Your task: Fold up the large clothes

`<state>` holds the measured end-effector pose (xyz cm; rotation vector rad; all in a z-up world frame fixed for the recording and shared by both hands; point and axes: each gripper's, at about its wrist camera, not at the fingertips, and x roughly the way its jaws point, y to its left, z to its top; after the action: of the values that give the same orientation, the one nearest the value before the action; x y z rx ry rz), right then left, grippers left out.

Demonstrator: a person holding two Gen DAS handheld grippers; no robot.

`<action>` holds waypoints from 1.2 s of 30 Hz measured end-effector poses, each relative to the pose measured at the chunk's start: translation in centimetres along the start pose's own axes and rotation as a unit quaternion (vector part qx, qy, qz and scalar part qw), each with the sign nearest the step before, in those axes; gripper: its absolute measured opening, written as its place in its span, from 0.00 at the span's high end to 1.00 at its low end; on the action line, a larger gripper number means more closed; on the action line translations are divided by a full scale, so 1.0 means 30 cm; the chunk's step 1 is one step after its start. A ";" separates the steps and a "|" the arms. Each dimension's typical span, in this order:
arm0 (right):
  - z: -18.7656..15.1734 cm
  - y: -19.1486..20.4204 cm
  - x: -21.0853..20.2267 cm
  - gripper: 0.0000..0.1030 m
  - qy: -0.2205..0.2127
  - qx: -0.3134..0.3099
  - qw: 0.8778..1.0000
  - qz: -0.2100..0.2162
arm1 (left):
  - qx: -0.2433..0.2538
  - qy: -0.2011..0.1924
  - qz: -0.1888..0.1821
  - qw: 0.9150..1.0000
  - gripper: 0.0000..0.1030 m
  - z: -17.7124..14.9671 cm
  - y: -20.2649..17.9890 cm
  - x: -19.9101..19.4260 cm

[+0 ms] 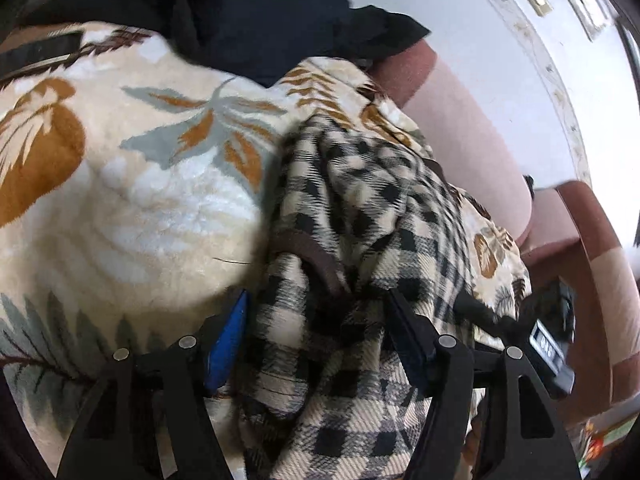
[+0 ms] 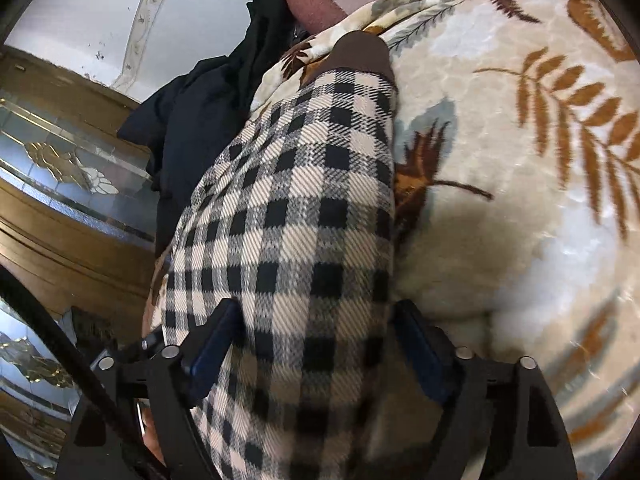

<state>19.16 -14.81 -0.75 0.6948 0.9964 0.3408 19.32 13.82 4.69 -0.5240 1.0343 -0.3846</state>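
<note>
**Ana:** Checked garment (image 1: 352, 216) first: where does it lie?

**Ben:** On the leaf-print blanket (image 1: 132, 184), which covers a pink sofa (image 1: 472, 136). It is bunched in the left view and runs long, like a sleeve ending in a brown cuff (image 2: 362, 54), in the right view.

**Ana:** And the tools?

**Ben:** The left tool (image 1: 316, 320) has its fingers spread wide with the cloth heaped between them; neither pad presses it, so I'd call that one unclosed. The right tool (image 2: 316, 328) likewise straddles the sleeve, its fingers set either side of the fabric. They may touch the edges, but I cannot tell whether it pinches.

**Ana:** Why hold it so?

**Ben:** My guess is that each end is framed for a grab, so the piece can be lifted and spread flat before folding.

**Ana:** Anything in the way?

**Ben:** A black garment (image 1: 280, 12) lies just beyond, touching the blanket near the cuff. The plush blanket itself could get caught with the cloth. A gilded cabinet (image 2: 68, 168) stands off to the side.
</note>
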 end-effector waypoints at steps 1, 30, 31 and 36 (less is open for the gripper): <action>0.005 0.003 0.004 0.12 -0.001 -0.002 1.000 0.001 | 0.009 -0.001 0.000 1.000 0.30 -0.007 -0.016 0.007; 0.139 0.010 -0.341 0.63 -0.092 -0.071 0.990 -0.077 | 0.186 -0.015 0.001 0.982 0.64 -0.119 -0.558 0.130; 0.139 -0.003 -0.354 0.63 -0.095 -0.067 0.990 -0.080 | 0.192 -0.014 0.004 0.981 0.64 -0.123 -0.573 0.143; 0.133 -0.078 -0.364 0.63 -0.092 -0.047 0.989 -0.110 | 0.213 -0.002 0.029 0.977 0.64 -0.153 -0.604 0.223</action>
<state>16.85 -24.16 6.17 0.5158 0.8659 0.1275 17.31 -5.54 8.58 -0.1091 0.9256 -0.5368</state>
